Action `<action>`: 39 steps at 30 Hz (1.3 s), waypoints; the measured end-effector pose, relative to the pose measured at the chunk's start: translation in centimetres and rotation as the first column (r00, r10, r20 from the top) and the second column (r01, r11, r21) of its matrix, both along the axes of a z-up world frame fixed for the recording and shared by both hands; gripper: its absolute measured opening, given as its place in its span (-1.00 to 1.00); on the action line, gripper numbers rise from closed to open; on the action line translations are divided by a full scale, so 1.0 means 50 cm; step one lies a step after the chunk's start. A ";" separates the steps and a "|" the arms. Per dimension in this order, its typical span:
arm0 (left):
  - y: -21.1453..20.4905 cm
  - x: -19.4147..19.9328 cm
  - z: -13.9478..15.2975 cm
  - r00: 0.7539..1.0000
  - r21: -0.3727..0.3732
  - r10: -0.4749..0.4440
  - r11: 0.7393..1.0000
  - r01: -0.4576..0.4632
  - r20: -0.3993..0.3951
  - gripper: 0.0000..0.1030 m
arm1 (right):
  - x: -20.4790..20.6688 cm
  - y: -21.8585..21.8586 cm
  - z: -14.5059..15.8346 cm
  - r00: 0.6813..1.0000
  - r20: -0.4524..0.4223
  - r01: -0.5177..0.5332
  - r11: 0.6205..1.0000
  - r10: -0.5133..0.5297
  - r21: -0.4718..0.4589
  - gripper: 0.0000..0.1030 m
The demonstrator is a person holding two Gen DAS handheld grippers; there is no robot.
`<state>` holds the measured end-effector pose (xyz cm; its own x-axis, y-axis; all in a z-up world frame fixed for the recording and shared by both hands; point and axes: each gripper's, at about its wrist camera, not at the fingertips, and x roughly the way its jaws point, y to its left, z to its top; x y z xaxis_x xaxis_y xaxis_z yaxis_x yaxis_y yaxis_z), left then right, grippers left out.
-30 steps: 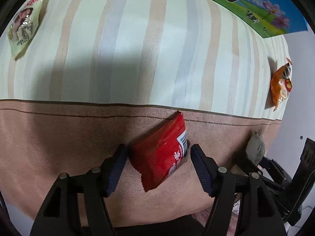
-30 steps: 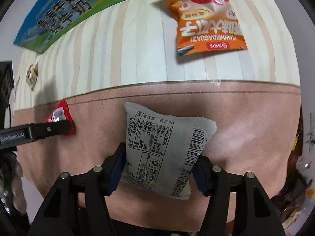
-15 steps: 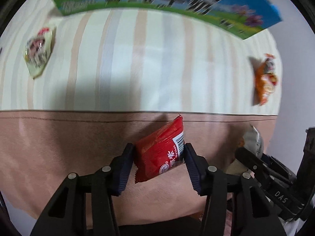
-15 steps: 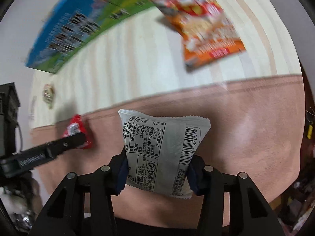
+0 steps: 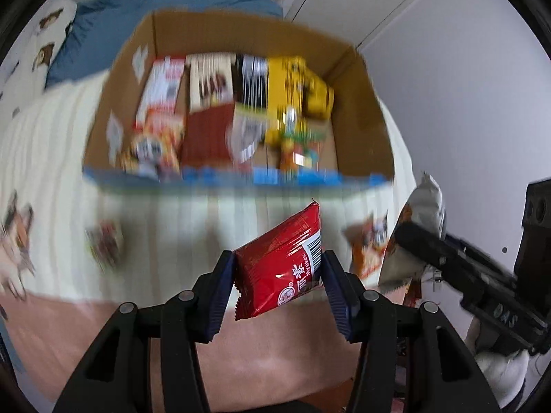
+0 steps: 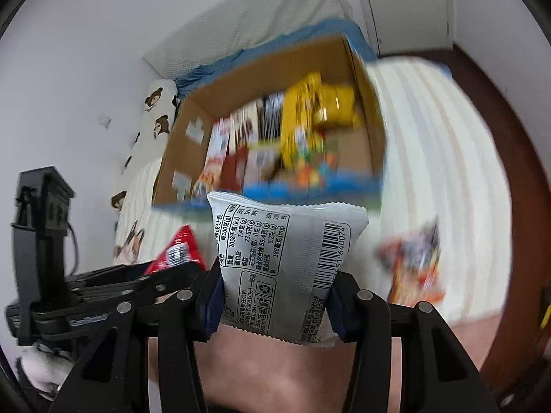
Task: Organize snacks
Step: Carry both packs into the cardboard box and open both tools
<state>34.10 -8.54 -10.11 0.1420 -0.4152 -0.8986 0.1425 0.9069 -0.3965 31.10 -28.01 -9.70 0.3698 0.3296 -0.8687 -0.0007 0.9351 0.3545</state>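
Now both tools clenched: left tool [image 5: 279,285] on red foil packet [image 5: 282,268], right tool [image 6: 275,299] on grey printed pouch [image 6: 286,258]; open cardboard box [image 5: 365,103] lies far, straight ahead.

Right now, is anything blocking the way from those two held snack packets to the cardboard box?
Nothing visible does. The red packet and the grey packet hang above the striped bedding, and the box ahead is open-topped. It already holds snacks, with bare floor near its right wall.
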 end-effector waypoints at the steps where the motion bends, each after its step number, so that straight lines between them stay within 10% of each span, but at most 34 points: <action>1: -0.006 0.026 0.008 1.000 0.003 0.004 1.000 -0.004 0.008 -0.06 | 0.028 0.000 0.008 1.000 -0.001 -0.013 1.000 0.013 -0.025 0.01; 10: 0.033 0.244 -0.001 0.999 0.108 0.031 0.994 -0.033 0.024 -0.06 | 0.254 0.009 -0.027 0.992 -0.106 -0.084 0.972 0.062 -0.221 0.01; 19: 0.050 0.390 -0.131 0.997 0.244 0.034 0.970 -0.015 -0.073 -0.05 | 0.317 -0.018 -0.125 0.978 -0.208 -0.062 0.976 0.018 -0.208 0.01; 23: 0.050 0.420 -0.188 0.990 0.283 0.018 0.959 0.022 -0.138 0.11 | 0.321 -0.016 -0.174 0.959 -0.282 -0.065 0.973 0.000 -0.221 0.36; 26: 0.051 0.427 -0.202 0.991 0.308 0.016 0.951 0.026 -0.134 0.69 | 0.320 -0.009 -0.186 0.957 -0.290 -0.079 0.972 0.012 -0.220 0.63; 39: 0.050 0.374 -0.170 0.997 0.272 0.005 0.962 0.015 -0.074 0.70 | 0.318 0.007 -0.166 0.968 -0.248 -0.034 0.972 -0.026 -0.234 0.81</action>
<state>52.81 -6.02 -18.63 0.0699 -0.1544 -0.9855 0.1268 0.9813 -0.1448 47.00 -27.66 -18.01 0.1321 0.1066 -0.9855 0.0555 0.9919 0.1147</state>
